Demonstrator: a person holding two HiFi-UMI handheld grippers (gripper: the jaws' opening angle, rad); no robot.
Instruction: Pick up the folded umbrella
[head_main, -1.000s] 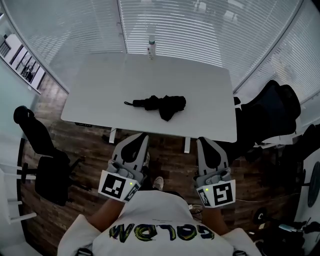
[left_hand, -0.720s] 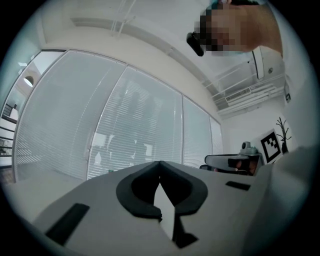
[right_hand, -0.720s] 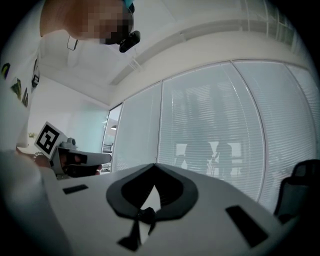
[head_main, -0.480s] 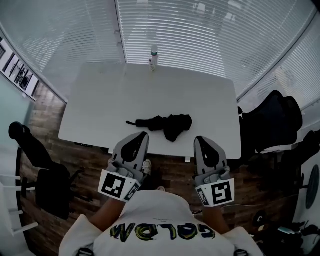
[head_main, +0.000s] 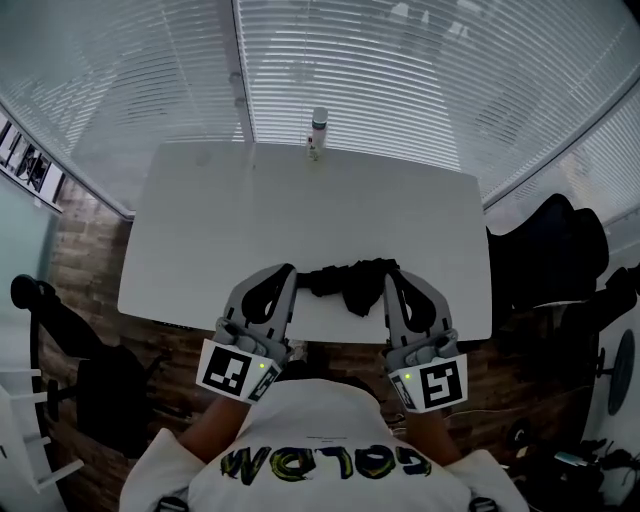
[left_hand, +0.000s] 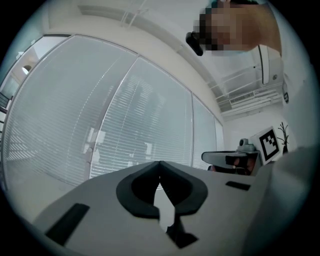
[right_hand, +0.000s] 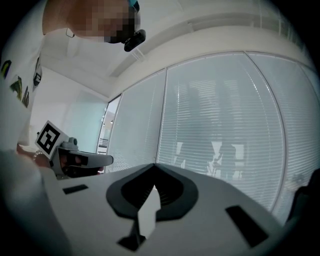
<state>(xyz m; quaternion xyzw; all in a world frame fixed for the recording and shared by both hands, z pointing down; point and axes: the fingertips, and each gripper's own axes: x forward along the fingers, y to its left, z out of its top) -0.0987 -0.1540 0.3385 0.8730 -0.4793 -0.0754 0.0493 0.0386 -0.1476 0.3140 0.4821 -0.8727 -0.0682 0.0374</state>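
The black folded umbrella (head_main: 345, 276) lies crosswise on the white rectangular table (head_main: 230, 220), close to its near edge, with a loose flap of fabric sagging toward that edge. Over the last second the person has walked up to the table. The two grippers, which hung over the wooden floor short of it, now reach over its near edge on either side of the umbrella, while the umbrella has kept its place on the top. The left gripper (head_main: 285, 271) and the right gripper (head_main: 393, 278) both have their jaws pressed together with nothing between them, and both point level. Their own views look over the umbrella at the slatted window blinds (head_main: 400, 80). The approach looks done, but the grasp has not begun: at least one gripper would have to spread its jaws and dip toward the bundle. Room is generous, as the top beyond the umbrella is bare but for a small white-capped bottle (head_main: 318, 127) well apart at the far edge. A black office chair (head_main: 545, 250) stands off the right end, out of the way. The nearby edge is the main risk, since a nudge toward the person could slide the umbrella off.
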